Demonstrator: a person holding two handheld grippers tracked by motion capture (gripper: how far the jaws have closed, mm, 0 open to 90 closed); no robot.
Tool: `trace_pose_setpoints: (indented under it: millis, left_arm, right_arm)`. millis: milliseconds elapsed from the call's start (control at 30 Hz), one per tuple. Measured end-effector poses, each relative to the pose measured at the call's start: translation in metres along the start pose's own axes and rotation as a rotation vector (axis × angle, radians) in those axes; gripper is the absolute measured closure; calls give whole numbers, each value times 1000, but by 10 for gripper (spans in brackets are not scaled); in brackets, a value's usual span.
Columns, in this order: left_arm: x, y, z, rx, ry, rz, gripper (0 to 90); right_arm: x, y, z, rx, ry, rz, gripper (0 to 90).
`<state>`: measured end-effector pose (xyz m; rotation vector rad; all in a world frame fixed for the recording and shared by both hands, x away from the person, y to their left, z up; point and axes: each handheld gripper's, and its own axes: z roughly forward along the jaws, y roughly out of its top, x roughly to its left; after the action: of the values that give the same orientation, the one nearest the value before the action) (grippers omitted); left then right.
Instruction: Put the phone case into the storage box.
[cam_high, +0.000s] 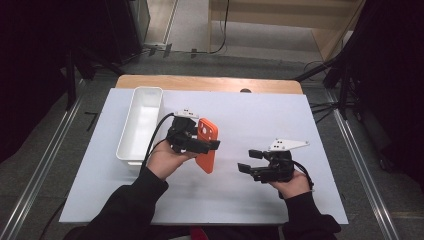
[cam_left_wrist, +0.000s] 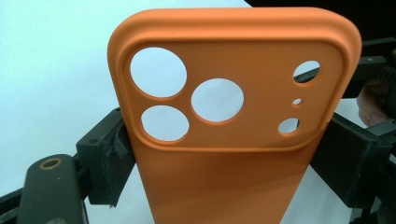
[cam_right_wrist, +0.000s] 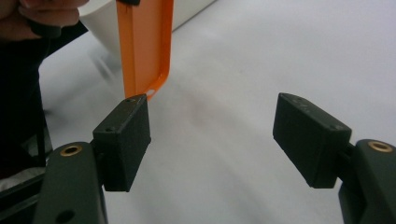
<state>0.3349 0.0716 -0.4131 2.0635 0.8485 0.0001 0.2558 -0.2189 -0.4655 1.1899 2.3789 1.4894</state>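
An orange phone case (cam_high: 206, 145) with round camera holes is held above the white table sheet by my left gripper (cam_high: 200, 145). In the left gripper view the two black pads press on the long edges of the orange phone case (cam_left_wrist: 224, 154), just below the camera cut-outs. My right gripper (cam_high: 248, 161) hovers to the right of the case, apart from it. Its jaws stand wide in the right gripper view with nothing between the fingertips (cam_right_wrist: 126, 140), and the lower end of the orange phone case (cam_right_wrist: 144, 51) hangs beyond the left jaw.
A long white bin (cam_high: 140, 122) stands at the left of the white sheet (cam_high: 260, 115), close behind the left hand. The wooden table edge (cam_high: 210, 82) runs along the back. Dark stands and cables ring the table.
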Motion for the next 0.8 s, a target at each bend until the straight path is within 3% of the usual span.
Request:
trace_pose_setpoints:
  millis: [633,800]
  left_arm:
    - [-1,2,-2,33,-24,21,160]
    - [-1,3,-4,38,-36,26,160]
  right_arm:
    - [-3,-30,-14,22,-3,4,254]
    - [-3,-37,-19,6,-11,6,254]
